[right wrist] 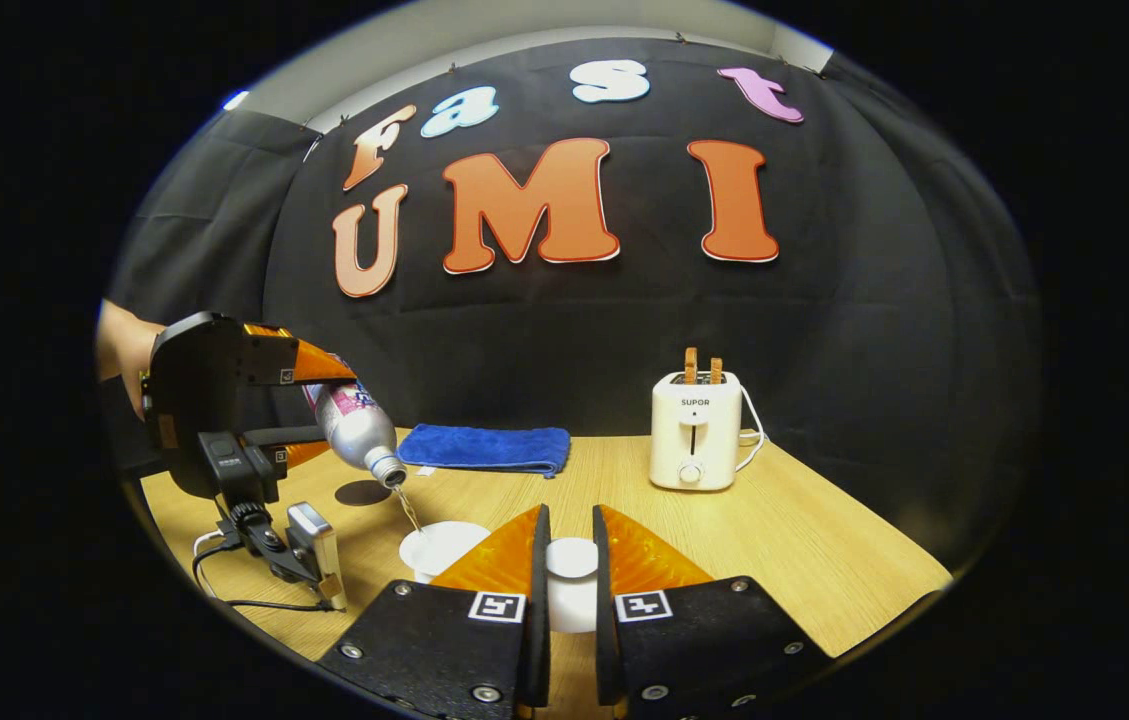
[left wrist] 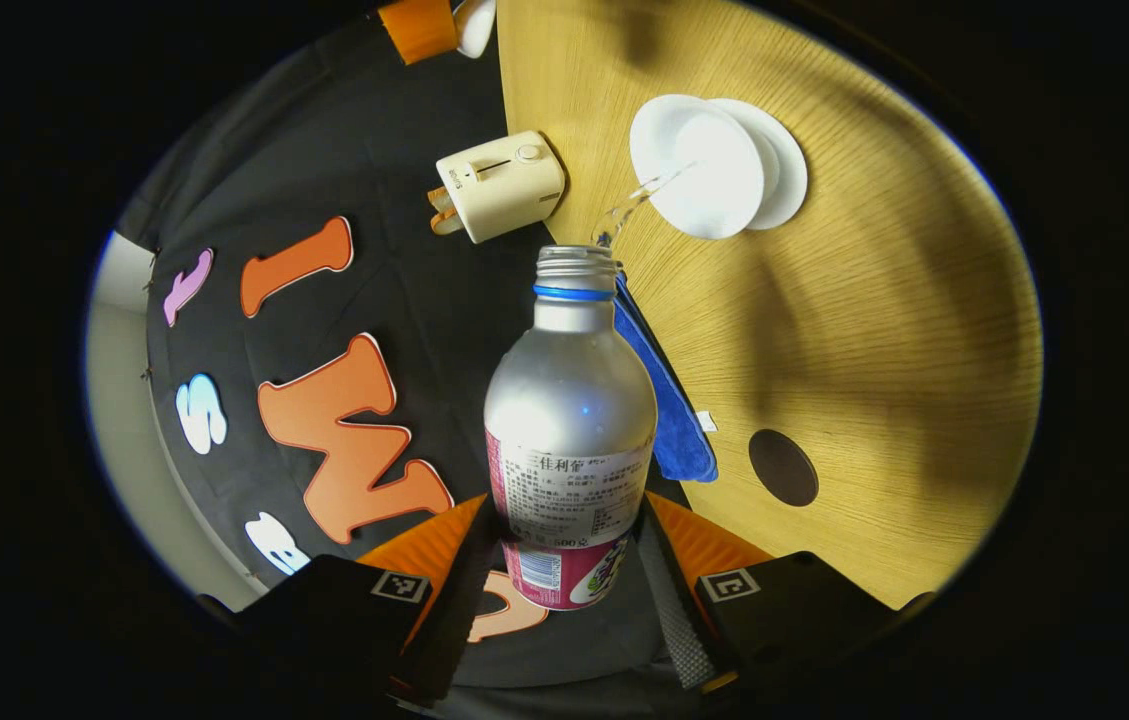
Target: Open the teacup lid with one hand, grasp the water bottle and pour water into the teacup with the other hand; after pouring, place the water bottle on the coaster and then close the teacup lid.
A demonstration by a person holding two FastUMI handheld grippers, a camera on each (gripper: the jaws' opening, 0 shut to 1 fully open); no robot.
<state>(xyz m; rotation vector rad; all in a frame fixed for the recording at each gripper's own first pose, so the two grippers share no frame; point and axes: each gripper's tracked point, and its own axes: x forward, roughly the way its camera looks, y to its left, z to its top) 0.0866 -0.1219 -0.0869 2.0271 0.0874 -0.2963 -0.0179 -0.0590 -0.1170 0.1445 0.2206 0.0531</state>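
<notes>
The left hand-held gripper clamps the bottle low on its body, both fingers pressed to its sides, and tips it so a thin stream runs from the neck into the cup at the upper middle of the left gripper view. In the right gripper view the same bottle slants down at left, its mouth just above the cup. The right hand-held gripper is drawn narrow around the white lid, held just beside the cup.

The stream is thin and lands near the cup's rim, so a small wobble or a steeper tilt would likely send water onto the surface. The grip sits low on a smooth bottle, which may let it slip or swing. The lid hangs close to the cup and could catch splashes.

The coaster, a dark disc at lower right, lies well apart from the cup. A blue cloth lies beside it, and a toaster stands farther back; neither blocks the path.
</notes>
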